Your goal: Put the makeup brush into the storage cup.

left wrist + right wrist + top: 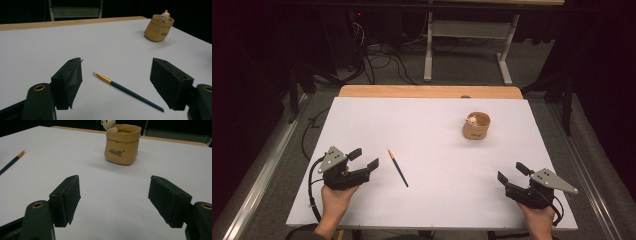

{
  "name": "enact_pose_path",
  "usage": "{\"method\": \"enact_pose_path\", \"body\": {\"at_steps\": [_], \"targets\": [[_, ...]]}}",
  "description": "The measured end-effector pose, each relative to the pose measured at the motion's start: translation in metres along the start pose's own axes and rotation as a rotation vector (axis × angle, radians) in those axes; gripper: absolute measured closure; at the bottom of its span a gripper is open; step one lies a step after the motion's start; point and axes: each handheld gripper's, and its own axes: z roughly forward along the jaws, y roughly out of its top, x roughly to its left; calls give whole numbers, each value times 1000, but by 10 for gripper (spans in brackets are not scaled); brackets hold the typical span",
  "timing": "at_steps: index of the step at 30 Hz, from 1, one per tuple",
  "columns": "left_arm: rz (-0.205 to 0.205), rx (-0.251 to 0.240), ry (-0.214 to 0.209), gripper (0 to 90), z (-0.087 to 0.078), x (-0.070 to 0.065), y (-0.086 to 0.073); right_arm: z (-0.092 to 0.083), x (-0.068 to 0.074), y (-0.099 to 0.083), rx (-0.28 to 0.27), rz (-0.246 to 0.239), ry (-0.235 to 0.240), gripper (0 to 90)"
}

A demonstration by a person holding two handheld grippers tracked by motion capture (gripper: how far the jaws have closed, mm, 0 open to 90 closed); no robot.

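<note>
The tan pot (122, 143), shaped like a small paper sack, carries dark curly lettering on its front wall; in the right gripper view it looks like a short word, but the letters are too loose to read with certainty. A small pale bear figure (108, 124) peeks over its rim, and the top of its head is cut off by the upper edge of that view. The pot stands on the white surface (432, 130) toward the far right corner, well apart from both grippers.

The paintbrush (125, 90) lies flat on the surface near the near left corner, just beside the left gripper (363, 160). It has a dark handle, a gold ferrule and a pale tip that points to the far edge. No writing can be made out on its handle. In the right gripper view its handle end runs off the left edge.

The left gripper has its jaws spread wide with nothing between the pads; the brush lies ahead of them, untouched. The right gripper (510, 173) sits near the near right corner, jaws also wide apart and empty, aimed toward the pot.
</note>
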Motion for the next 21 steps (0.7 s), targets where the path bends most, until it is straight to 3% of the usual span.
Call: {"method": "enact_pose_path", "body": {"at_steps": [21], "targets": [[1, 3, 11, 266, -3, 0, 0, 5, 2, 1, 23, -15, 13, 279]]}}
